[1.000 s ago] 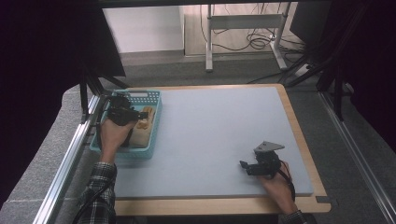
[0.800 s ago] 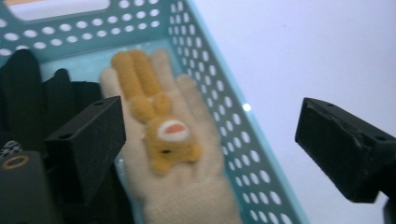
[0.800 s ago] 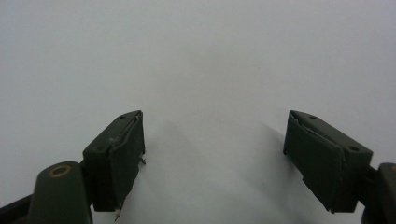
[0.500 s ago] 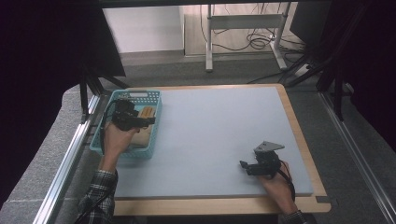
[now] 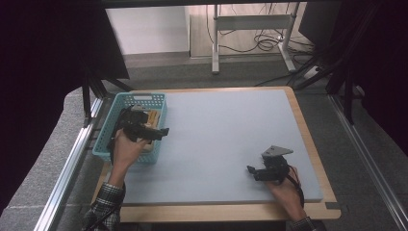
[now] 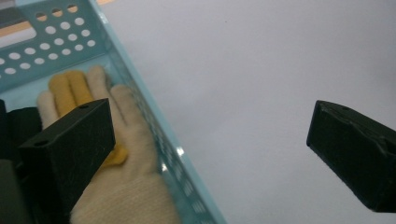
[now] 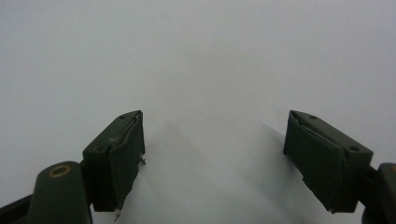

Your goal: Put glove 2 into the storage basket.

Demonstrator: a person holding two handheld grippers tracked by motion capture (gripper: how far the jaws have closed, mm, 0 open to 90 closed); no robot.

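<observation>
At the left of the desk, the high view shows the left tool held over the right rim of a light blue basket, but not what lies inside. The left gripper view does: a cream and yellow glove on the basket floor, with the jaws wide apart, gripping nothing. Far right, the right tool sits low over bare desk, jaws spread and empty.
</observation>
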